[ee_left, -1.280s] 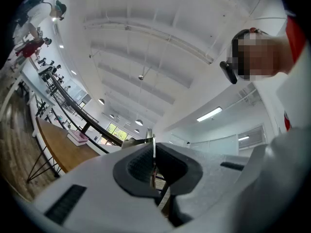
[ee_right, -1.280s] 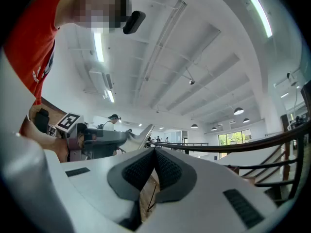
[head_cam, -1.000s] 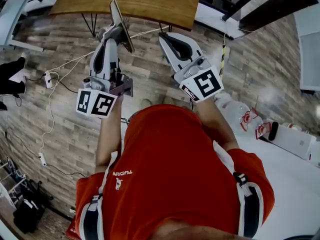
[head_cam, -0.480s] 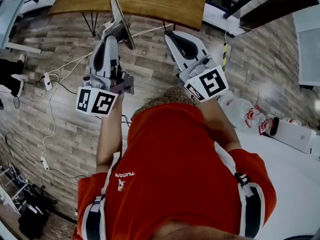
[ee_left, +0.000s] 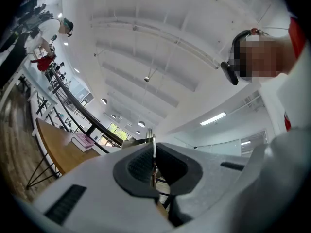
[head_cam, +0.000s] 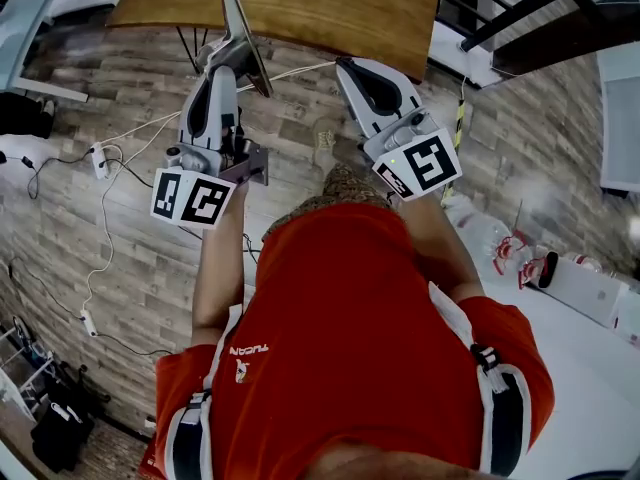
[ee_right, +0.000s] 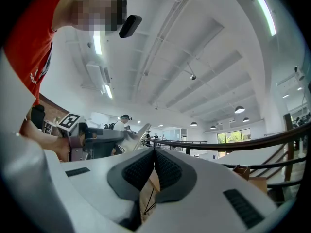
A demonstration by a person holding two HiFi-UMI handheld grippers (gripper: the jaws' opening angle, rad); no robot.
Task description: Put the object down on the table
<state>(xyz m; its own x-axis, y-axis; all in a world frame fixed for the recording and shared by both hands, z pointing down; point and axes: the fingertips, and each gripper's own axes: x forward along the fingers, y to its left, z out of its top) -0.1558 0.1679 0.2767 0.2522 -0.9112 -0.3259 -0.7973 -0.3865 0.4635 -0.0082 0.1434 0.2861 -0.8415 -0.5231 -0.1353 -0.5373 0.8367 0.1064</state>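
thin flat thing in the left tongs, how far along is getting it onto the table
Done: the thin flat object is picked up, clamped edge-on in the left tongs.
In hand: it is held up in the air by the near edge of the wooden table, apparently not resting on it. The right tongs are shut and empty.
Left: bring it over the tabletop, lower it, open the tongs.

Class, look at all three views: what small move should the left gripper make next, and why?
Probably ease the left gripper forward over the wooden table. Its jaws are shut on a thin flat object, and it hangs above the floor by the table's near edge, not on it.
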